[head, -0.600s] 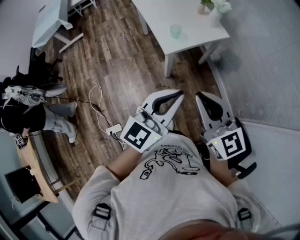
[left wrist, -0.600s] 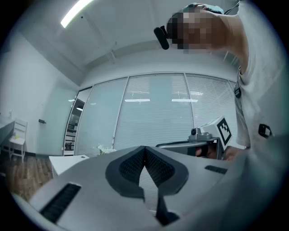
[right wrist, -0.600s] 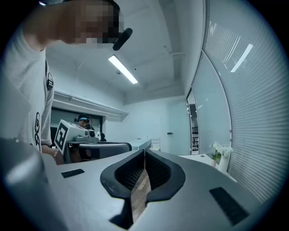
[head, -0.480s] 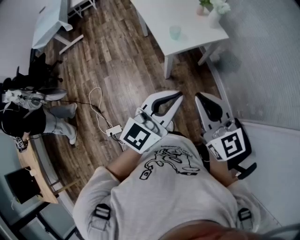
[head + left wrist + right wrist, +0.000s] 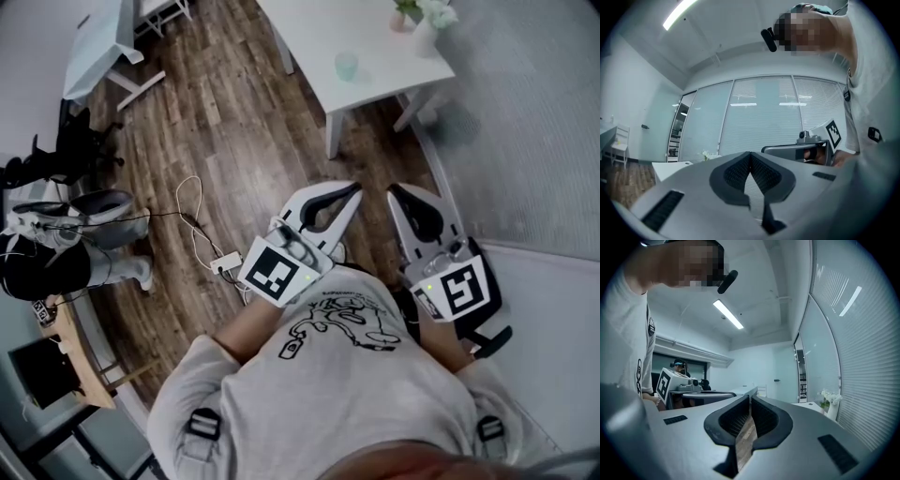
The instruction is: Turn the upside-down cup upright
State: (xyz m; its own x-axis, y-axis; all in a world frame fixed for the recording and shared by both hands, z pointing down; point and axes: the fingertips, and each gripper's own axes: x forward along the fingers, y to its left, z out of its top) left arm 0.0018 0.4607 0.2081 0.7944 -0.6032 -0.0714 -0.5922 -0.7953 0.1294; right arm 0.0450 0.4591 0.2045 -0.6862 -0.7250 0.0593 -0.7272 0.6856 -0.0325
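Hardly moved, closed empty left gripper (image 5: 357, 187) and right gripper (image 5: 393, 190) remain far from cup (image 5: 346, 66).

Both tools are held out level, close in front of the body, side by side and a little apart. The left tool (image 5: 354, 191) has its jaws pressed together with nothing between them. The right tool (image 5: 396, 192) is likewise closed and empty. Their tips lean slightly toward each other.
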